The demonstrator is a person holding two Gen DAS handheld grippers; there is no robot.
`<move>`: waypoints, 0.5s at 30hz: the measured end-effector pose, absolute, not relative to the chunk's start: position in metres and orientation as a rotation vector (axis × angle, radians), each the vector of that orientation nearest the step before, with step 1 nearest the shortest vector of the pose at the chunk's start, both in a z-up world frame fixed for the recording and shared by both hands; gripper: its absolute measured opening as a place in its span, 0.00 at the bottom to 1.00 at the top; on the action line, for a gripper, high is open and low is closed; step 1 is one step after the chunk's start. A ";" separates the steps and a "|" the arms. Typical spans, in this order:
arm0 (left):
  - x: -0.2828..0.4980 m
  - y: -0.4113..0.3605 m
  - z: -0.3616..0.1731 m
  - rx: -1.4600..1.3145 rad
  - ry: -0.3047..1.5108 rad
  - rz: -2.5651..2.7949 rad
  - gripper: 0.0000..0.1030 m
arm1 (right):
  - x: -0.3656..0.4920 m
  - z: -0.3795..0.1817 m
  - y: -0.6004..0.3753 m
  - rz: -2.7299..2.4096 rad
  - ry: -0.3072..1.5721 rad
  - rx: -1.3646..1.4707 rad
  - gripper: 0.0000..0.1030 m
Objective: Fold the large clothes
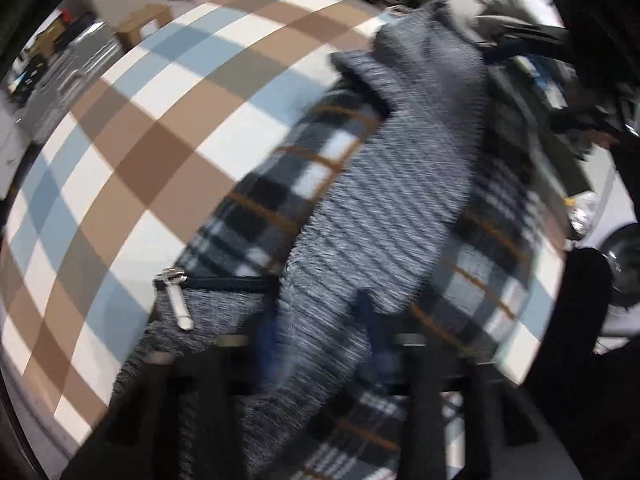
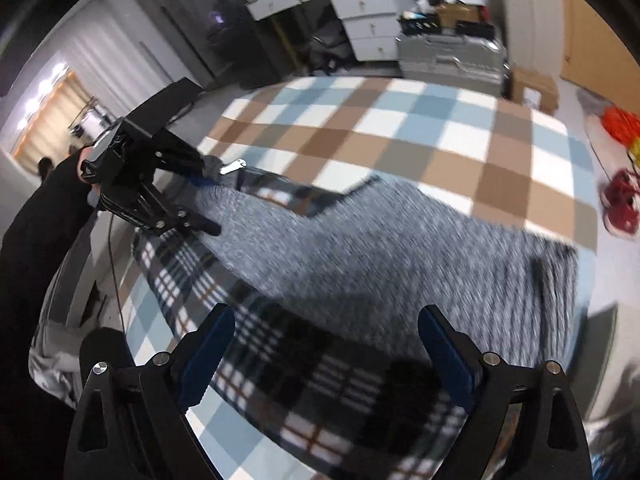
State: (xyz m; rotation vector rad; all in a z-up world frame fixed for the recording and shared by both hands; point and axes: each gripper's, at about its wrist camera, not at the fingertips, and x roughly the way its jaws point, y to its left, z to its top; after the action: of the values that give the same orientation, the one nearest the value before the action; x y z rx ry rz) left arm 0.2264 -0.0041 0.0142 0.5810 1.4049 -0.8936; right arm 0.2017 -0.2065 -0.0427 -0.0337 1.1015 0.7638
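A large grey knit jacket point(image 1: 380, 200) point(image 2: 380, 248) with dark plaid lining point(image 1: 304, 168) point(image 2: 320, 380) lies spread across a brown, blue and white checked cover point(image 1: 140, 140) point(image 2: 400, 132). Its metal zipper pull point(image 1: 178, 300) point(image 2: 232, 168) sits at the garment's edge. My left gripper point(image 1: 320, 332) point(image 2: 210, 198) points down beside that zipper, its jaws closed on a bunched fold of the grey knit; the view is blurred. My right gripper point(image 2: 326, 344) stands open just above the plaid lining at the near edge, with nothing between its fingers.
A person's black sleeve point(image 2: 36, 240) holds the left gripper. Beyond the cover's far edge stand a silver suitcase point(image 2: 448, 56), white drawers point(image 2: 360, 12) and a cardboard box point(image 2: 534, 88). Red and orange items point(image 2: 620, 200) lie on the floor at the right.
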 end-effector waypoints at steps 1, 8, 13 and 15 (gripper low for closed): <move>0.222 -0.003 0.017 0.591 1.393 -0.909 0.03 | 0.202 -0.039 -0.201 0.777 1.085 -0.051 0.91; 0.188 0.002 0.040 0.621 1.317 -0.986 0.03 | 0.204 -0.030 -0.128 0.852 0.928 -0.494 0.89; 0.180 0.004 0.040 0.626 1.307 -0.989 0.03 | 0.217 -0.052 -0.091 0.914 1.002 -0.648 0.76; 0.179 -0.001 0.036 0.633 1.291 -0.980 0.03 | 0.219 -0.066 -0.087 0.925 1.067 -0.687 0.59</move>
State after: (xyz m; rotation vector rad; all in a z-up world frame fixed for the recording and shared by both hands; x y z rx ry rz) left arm 0.1788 -0.0005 0.0361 0.6328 1.2914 -0.9801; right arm 0.2192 -0.0865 -0.0658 -0.6867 1.0669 0.9252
